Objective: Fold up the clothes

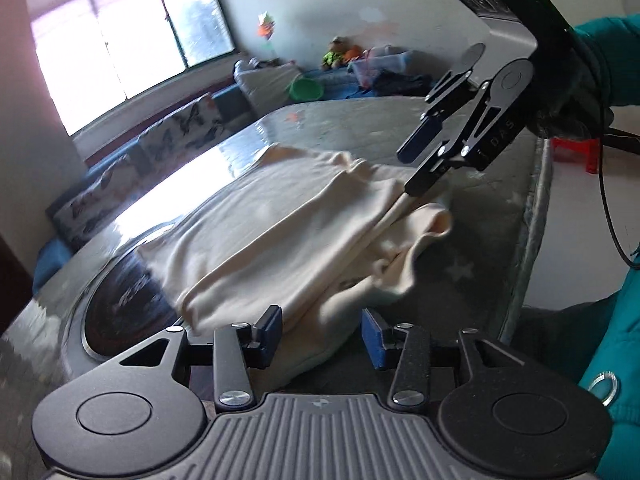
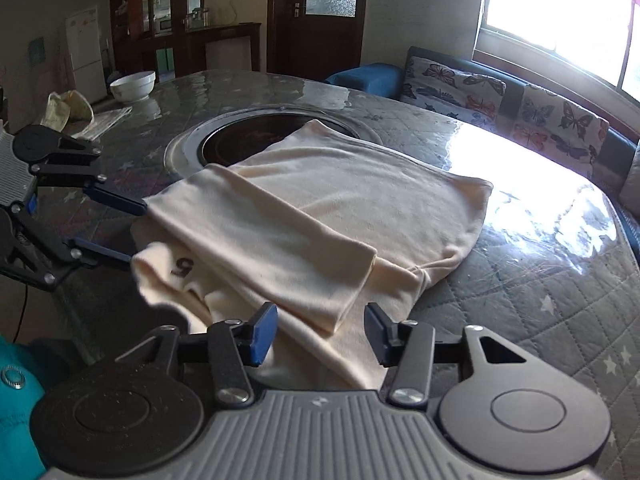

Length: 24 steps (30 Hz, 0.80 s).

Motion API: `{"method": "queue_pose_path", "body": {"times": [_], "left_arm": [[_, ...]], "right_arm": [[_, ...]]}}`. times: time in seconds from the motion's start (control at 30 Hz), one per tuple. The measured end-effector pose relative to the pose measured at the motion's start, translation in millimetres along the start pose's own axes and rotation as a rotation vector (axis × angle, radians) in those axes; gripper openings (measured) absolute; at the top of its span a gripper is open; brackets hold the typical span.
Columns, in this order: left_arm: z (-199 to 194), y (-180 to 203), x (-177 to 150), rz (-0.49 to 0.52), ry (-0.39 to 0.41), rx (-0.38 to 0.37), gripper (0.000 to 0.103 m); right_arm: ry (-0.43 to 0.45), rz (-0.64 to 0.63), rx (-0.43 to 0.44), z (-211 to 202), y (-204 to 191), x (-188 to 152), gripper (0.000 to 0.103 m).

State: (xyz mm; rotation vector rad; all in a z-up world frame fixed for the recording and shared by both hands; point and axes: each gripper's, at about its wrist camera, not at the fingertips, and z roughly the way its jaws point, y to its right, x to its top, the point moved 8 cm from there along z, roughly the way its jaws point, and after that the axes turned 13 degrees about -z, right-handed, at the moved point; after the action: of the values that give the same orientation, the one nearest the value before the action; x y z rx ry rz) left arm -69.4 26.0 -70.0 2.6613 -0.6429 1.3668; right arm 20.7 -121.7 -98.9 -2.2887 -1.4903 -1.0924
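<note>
A cream garment lies partly folded on the quilted table, one sleeve laid across its body and a dark mark near its rumpled near-left corner. My right gripper stands open over the garment's near edge; cloth lies between the blue pads without being pinched. In the left wrist view the right gripper reaches in from the upper right, its lower finger touching a fold. My left gripper is open too, with the garment's edge between its pads. In the right wrist view the left gripper sits at the cloth's left edge.
A round dark hob is set into the table, partly under the garment. A white bowl and a bag stand at the far left. A butterfly-print sofa runs under the window. A teal sleeve holds the right gripper.
</note>
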Motion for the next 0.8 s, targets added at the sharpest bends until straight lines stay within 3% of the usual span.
{"method": "queue_pose_path", "body": {"times": [0.1,0.17,0.23,0.27,0.57,0.67,0.8], "left_arm": [[6,9,2,0.027,0.025,-0.012,0.046],[9,11,3,0.037,0.038,-0.017,0.036],[10,9,6,0.021,0.047,-0.017,0.016],[11,7,9,0.003,0.052,-0.018,0.013],[18,-27,41,-0.195,0.079,-0.025,0.008],[22,-32,45,-0.225,0.075,-0.031,0.008],[22,-32,42,-0.224,0.060,-0.042,0.009]], "right_arm": [[-0.007,-0.054,-0.008,-8,-5,-4,0.055],[-0.010,-0.085,-0.014,-12,-9,-6,0.061],[-0.012,-0.125,-0.022,-17,-12,-10,0.065],[-0.013,-0.140,-0.023,-18,-14,-11,0.066],[0.038,-0.285,-0.021,-2,-38,-8,0.074],[0.065,-0.293,-0.021,8,-38,-2,0.069],[0.054,-0.239,0.017,24,-29,4,0.045]]}}
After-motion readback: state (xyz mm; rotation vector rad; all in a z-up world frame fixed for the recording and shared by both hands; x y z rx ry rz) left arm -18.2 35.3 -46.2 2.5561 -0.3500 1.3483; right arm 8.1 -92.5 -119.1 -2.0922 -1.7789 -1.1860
